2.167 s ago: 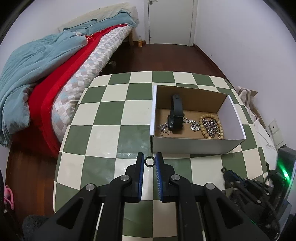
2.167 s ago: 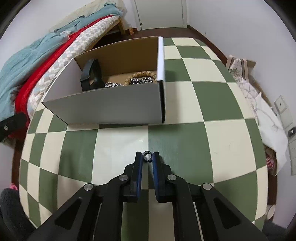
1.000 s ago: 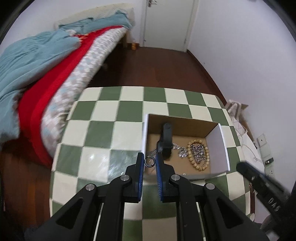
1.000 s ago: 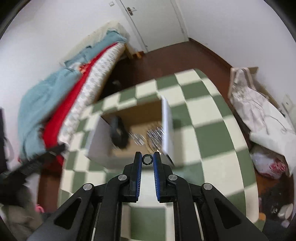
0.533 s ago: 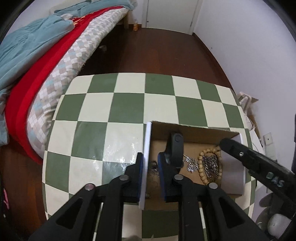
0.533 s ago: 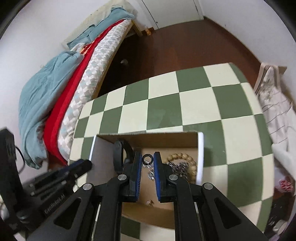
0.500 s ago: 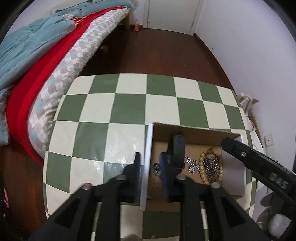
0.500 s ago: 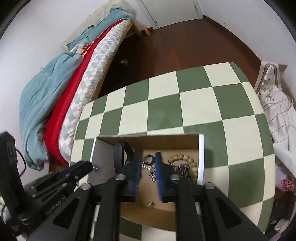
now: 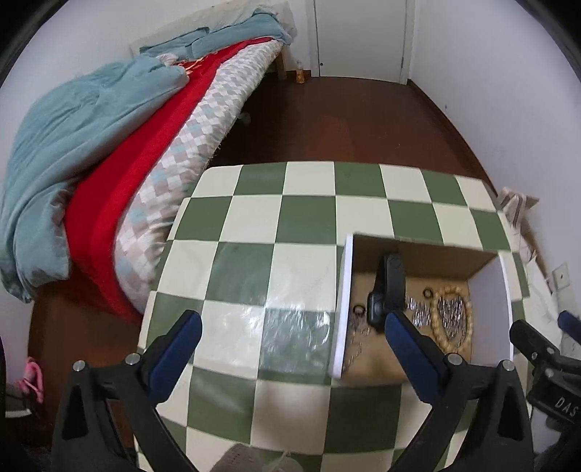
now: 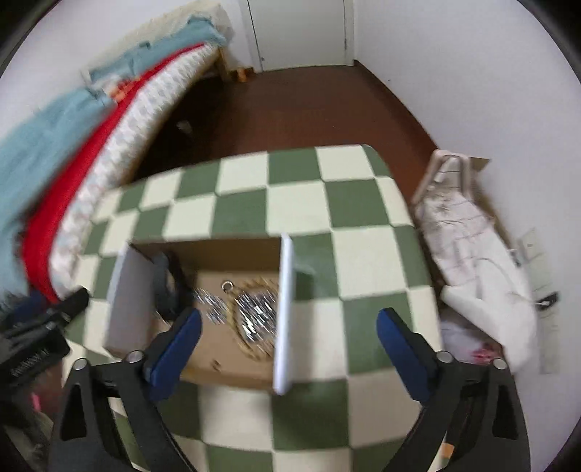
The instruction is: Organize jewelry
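Observation:
An open cardboard box (image 9: 488,308) stands on the green and cream checkered table (image 9: 301,225). Inside lie a black watch (image 9: 390,287), a wooden bead bracelet (image 9: 434,319), silver chains (image 9: 452,316) and two small rings (image 9: 358,309) (image 9: 427,291). My left gripper (image 9: 290,326) is wide open and empty, raised above the table left of the box. My right gripper (image 10: 287,326) is wide open and empty above the box's right wall (image 10: 285,308). One ring (image 10: 227,285) shows in the blurred right wrist view beside the bracelet (image 10: 250,348).
A bed with a blue blanket (image 9: 72,119) and a red cover (image 9: 120,174) stands left of the table. Brown wooden floor (image 9: 345,116) and a white door (image 9: 359,32) lie beyond. A white bag (image 10: 475,261) sits right of the table.
Both grippers held a ring over the box, then opened wide; both rings now lie in the box. Both grippers have pulled back and upward.

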